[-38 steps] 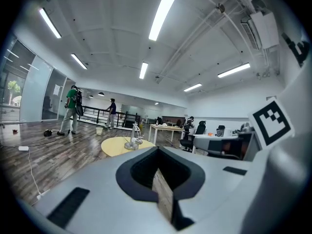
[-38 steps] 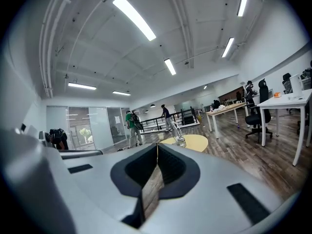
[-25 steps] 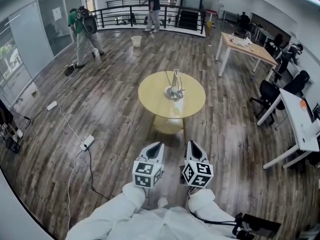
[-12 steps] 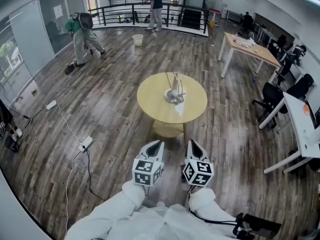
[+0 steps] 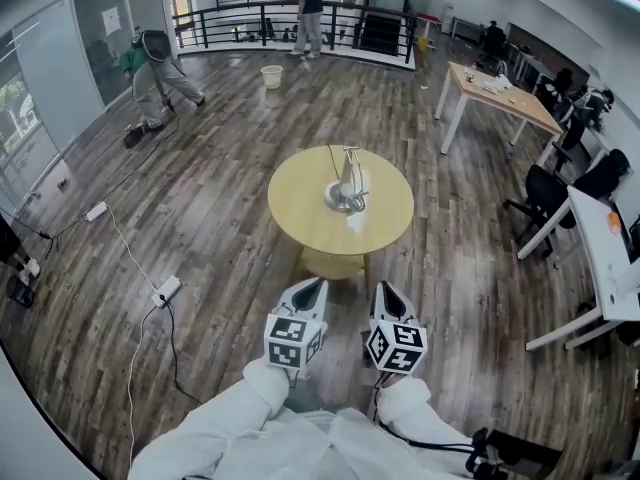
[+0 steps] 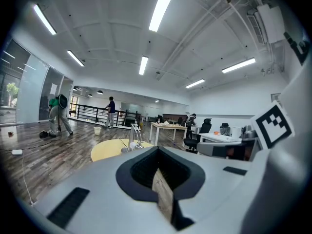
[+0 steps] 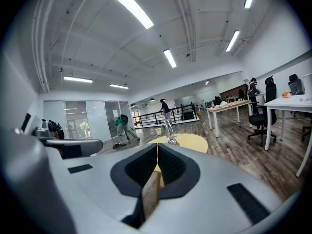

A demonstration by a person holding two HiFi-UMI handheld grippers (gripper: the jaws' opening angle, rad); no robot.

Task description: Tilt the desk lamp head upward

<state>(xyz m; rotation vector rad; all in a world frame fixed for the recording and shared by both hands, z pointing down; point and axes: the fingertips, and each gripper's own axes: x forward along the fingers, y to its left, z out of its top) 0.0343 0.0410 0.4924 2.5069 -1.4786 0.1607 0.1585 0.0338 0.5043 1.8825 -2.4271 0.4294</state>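
One round table on plank floor bears the desk lamp.

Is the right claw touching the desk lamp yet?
Apart. Head view shows floor between the right claw and the round table holding the desk lamp.

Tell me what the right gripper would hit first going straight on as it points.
Probably the table, near its front rim; only bare floor lies between. The right gripper is shut and empty. The lamp stands further back on the table, though depth is hard to judge.
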